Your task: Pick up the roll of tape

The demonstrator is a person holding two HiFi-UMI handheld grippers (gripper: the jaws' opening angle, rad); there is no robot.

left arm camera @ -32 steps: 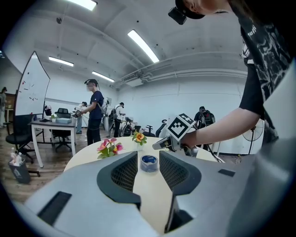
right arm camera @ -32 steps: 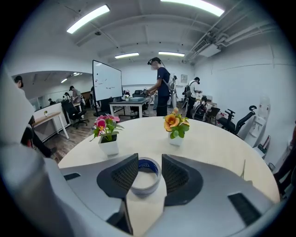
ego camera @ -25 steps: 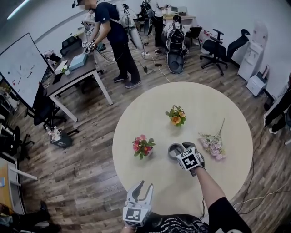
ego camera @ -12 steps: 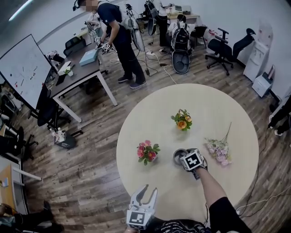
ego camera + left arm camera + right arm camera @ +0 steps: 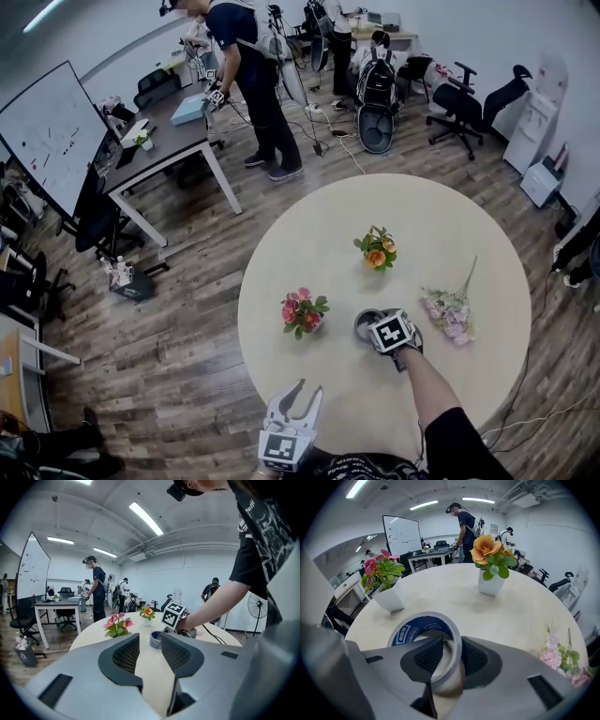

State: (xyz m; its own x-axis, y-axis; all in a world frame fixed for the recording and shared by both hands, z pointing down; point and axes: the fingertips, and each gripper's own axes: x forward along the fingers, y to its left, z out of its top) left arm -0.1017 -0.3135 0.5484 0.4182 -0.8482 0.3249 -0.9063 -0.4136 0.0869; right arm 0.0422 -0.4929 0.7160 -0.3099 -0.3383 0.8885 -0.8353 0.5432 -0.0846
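A round, pale wooden table [image 5: 450, 225] fills the middle of an office, seen from above by the person working at it. The roll of tape [image 5: 364, 323], grey with a blue printed inner face, lies flat on the tabletop near the side closest to that person, between a small white pot of pink flowers [image 5: 300, 311] on its left and a loose spray of pale pink blossoms [image 5: 448, 307] on its right. A second white pot holding orange flowers [image 5: 376, 249] stands farther back, towards the table's centre. The right gripper [image 5: 452, 639] points steeply down onto the roll, with one jaw inside the ring and the other outside. Its jaws have just been closing, and they now clamp the near wall of the roll, which lies between the pads while the roll rests on the table. The left gripper [image 5: 150, 644] is held nearly level at the table's near edge, aimed towards the roll but well apart from it, its jaws spread with nothing between them. Beyond the table, a person in dark clothes [image 5: 248, 75] stands bent over a desk [image 5: 155, 145], and a whiteboard [image 5: 47, 136] stands at the left.
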